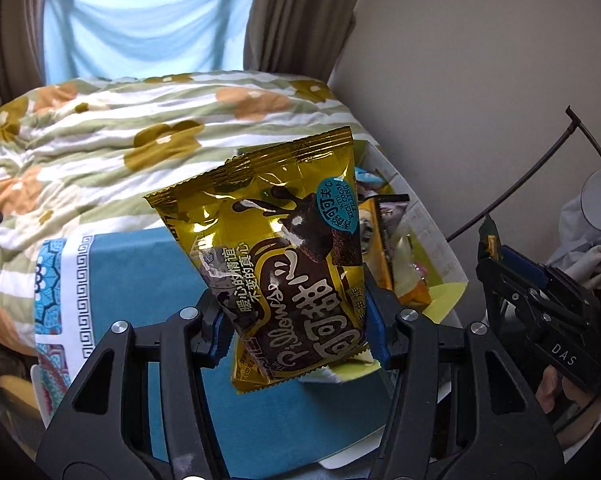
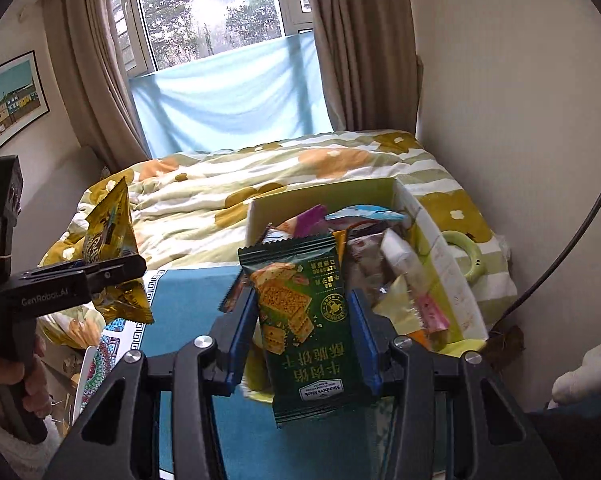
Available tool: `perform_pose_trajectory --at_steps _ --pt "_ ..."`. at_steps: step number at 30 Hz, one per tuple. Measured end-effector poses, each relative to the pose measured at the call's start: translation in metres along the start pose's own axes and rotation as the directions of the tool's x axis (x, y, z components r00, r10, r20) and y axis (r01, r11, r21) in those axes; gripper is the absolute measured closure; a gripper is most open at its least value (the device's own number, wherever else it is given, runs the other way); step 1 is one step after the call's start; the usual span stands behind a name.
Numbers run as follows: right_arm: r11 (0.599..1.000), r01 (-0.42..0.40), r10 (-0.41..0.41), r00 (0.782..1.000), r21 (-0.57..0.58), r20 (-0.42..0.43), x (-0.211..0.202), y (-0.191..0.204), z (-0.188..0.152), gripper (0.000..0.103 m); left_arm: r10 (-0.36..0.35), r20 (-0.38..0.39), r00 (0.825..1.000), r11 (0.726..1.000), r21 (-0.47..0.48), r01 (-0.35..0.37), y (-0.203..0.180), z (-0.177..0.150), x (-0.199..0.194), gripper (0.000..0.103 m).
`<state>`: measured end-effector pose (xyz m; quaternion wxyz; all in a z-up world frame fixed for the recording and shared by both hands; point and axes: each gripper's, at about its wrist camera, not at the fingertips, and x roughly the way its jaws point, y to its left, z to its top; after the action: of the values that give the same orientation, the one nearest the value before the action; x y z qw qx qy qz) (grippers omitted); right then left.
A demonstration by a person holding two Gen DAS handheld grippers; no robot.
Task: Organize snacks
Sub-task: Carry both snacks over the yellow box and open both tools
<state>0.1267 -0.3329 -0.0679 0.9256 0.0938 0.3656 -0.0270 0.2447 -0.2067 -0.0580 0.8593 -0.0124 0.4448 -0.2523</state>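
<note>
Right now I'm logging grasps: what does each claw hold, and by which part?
Left claw grips the gold snack packet across its lower half. Right claw grips the green cracker packet at its middle, side edges pinched.

Box [image 1: 446, 248] contents half-hidden behind gold packet [image 1: 284, 256]

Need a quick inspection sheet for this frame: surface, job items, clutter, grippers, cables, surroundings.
Surface: blue cloth with a patterned border, spread on the table.
Job's things: gold snack packet and green cracker packet, both held off the surface; open cardboard box crammed with mixed snack packets.
Clutter: green ring-shaped object on the bedding behind the box.
Grippers: left gripper shut on the gold packet; right gripper shut on the green packet.
Cables: thin dark cable curving along the wall at right.
Surroundings: floral quilt on a bed, window with brown curtains, framed picture on the wall.
</note>
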Motion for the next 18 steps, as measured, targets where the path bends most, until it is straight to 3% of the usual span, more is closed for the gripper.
perform_pose_trajectory --at_steps 11,13,14,15,18 --pt "0.999 -0.036 0.035 0.999 -0.032 -0.029 0.007 -0.111 0.025 0.061 0.035 -0.018 0.999 0.999 -0.01 -0.035 -0.119 -0.001 0.079 0.05" --pt "0.999 -0.043 0.042 0.998 -0.028 -0.037 0.009 -0.123 0.026 0.061 0.053 -0.004 0.999 0.999 -0.008 -0.053 -0.128 -0.004 0.087 0.037" --pt "0.999 -0.047 0.046 0.998 -0.022 -0.043 0.011 -0.129 0.027 0.061 0.074 0.004 0.997 0.997 -0.003 -0.074 -0.133 -0.007 0.089 0.01" --pt "0.999 -0.052 0.052 0.998 -0.014 -0.048 0.011 -0.134 0.027 0.061 0.105 0.015 0.994 0.995 0.002 -0.105 -0.135 -0.008 0.091 0.001" --pt "0.998 -0.063 0.063 0.996 0.0 -0.063 0.017 -0.144 0.025 0.061 0.128 0.028 0.991 0.992 0.005 -0.128 -0.134 -0.015 0.088 0.001"
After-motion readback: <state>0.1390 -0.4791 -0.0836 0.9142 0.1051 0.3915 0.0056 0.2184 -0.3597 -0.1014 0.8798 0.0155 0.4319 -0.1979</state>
